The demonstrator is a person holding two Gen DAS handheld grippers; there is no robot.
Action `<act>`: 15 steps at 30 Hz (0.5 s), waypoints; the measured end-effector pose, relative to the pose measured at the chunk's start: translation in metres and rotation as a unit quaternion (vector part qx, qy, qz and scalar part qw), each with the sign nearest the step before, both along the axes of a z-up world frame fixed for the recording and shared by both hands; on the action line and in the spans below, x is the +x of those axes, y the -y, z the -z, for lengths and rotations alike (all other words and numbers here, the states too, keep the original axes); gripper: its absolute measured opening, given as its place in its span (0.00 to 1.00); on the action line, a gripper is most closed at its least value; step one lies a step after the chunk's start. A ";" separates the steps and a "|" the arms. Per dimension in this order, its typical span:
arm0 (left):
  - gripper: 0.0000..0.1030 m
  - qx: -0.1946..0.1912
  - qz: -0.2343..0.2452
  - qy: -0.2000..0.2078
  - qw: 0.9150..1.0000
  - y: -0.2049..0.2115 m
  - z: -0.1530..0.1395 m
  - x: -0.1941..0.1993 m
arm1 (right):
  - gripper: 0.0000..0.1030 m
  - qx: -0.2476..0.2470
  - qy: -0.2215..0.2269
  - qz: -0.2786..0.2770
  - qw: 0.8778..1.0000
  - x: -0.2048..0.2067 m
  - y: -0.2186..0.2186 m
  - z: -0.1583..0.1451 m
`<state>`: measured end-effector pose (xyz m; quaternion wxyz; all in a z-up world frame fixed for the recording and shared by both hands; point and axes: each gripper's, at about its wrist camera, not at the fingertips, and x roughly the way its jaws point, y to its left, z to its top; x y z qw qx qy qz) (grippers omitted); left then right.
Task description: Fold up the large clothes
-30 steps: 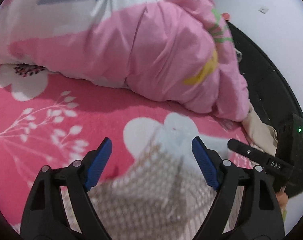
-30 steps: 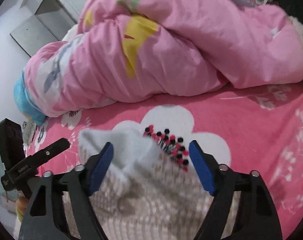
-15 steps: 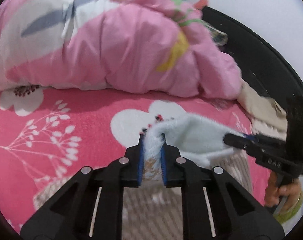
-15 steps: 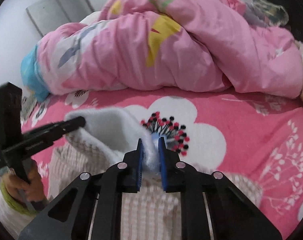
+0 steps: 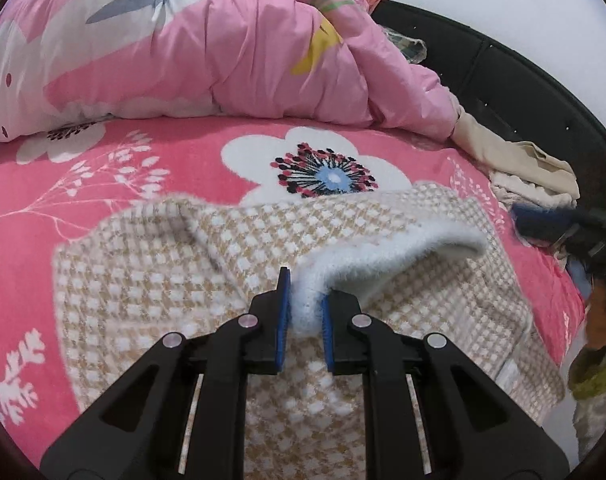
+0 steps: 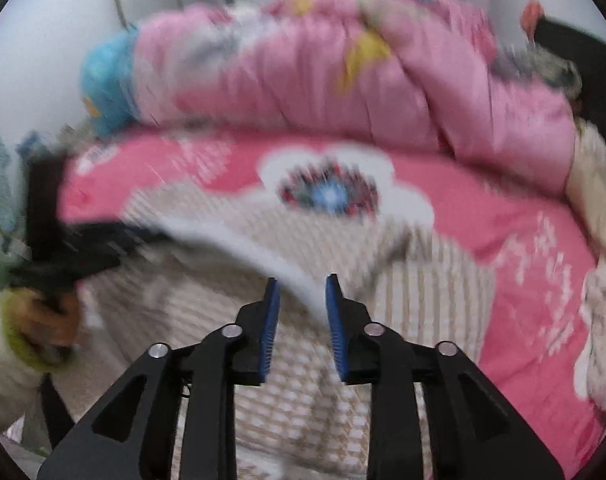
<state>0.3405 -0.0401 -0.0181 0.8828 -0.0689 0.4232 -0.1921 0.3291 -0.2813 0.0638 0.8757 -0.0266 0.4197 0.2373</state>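
Note:
A beige-and-white checked garment (image 5: 151, 280) with a white fuzzy lining lies spread on the bed. My left gripper (image 5: 305, 292) is shut on the white fuzzy edge (image 5: 403, 248), which is lifted and folded back over the checked side. In the blurred right wrist view, my right gripper (image 6: 303, 282) has its jaws opening, and the white edge (image 6: 239, 248) runs loosely between them without being pressed. The left gripper shows as a dark blur (image 6: 83, 252) at the left of that view. The right one is a dark blur (image 5: 559, 224) at the right of the left wrist view.
A bunched pink quilt (image 5: 223, 60) fills the back of the bed on the pink floral sheet (image 5: 103, 168). A black headboard (image 5: 503, 80) and crumpled beige clothes (image 5: 523, 160) are at the right. A blue soft thing (image 6: 107, 80) sits at the far left.
Both grippers closed on the garment's white edge and carried it back over the checked side. The right jaws have since parted a little.

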 end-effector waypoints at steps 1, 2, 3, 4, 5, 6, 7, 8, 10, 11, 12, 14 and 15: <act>0.13 -0.001 0.000 0.002 1.000 0.000 0.001 -0.001 | 0.32 0.011 0.003 -0.004 1.000 0.006 -0.005 -0.006; 0.13 -0.004 0.000 0.003 1.000 -0.001 0.001 -0.002 | 0.31 0.017 0.000 -0.005 1.000 0.013 -0.010 -0.008; 0.14 -0.006 -0.001 0.003 1.000 -0.002 0.002 -0.003 | 0.31 0.028 -0.011 -0.008 1.000 0.026 -0.020 -0.005; 0.14 -0.008 -0.001 0.003 1.000 -0.003 0.003 -0.004 | 0.31 0.037 -0.022 -0.012 0.999 0.036 -0.027 0.001; 0.14 -0.010 -0.002 0.003 1.000 -0.004 0.003 -0.006 | 0.31 0.044 -0.037 -0.015 0.998 0.045 -0.035 0.010; 0.15 -0.012 -0.001 0.003 1.000 -0.004 0.004 -0.008 | 0.31 0.046 -0.060 -0.014 0.997 0.057 -0.046 0.026; 0.15 -0.012 0.000 0.003 1.000 -0.004 0.003 -0.009 | 0.29 0.047 -0.085 -0.017 0.995 0.065 -0.053 0.045; 0.16 -0.012 0.001 0.001 1.000 -0.007 0.001 -0.013 | 0.25 0.046 -0.100 -0.019 0.994 0.066 -0.059 0.055; 0.16 -0.026 0.003 0.007 1.000 -0.015 -0.006 -0.024 | 0.25 0.039 -0.131 -0.014 0.990 0.063 -0.063 0.084; 0.15 -0.039 0.006 0.011 0.999 -0.019 -0.010 -0.028 | 0.25 0.035 -0.122 -0.013 0.992 0.056 -0.063 0.089; 0.15 -0.055 0.008 0.022 0.998 -0.025 -0.017 -0.035 | 0.25 0.032 -0.114 -0.015 0.993 0.050 -0.061 0.089; 0.15 -0.071 0.009 0.044 0.996 -0.030 -0.030 -0.039 | 0.25 0.026 -0.104 -0.018 0.994 0.044 -0.062 0.088; 0.16 -0.075 0.010 0.051 0.996 -0.030 -0.036 -0.037 | 0.25 0.025 -0.104 -0.017 0.994 0.044 -0.063 0.088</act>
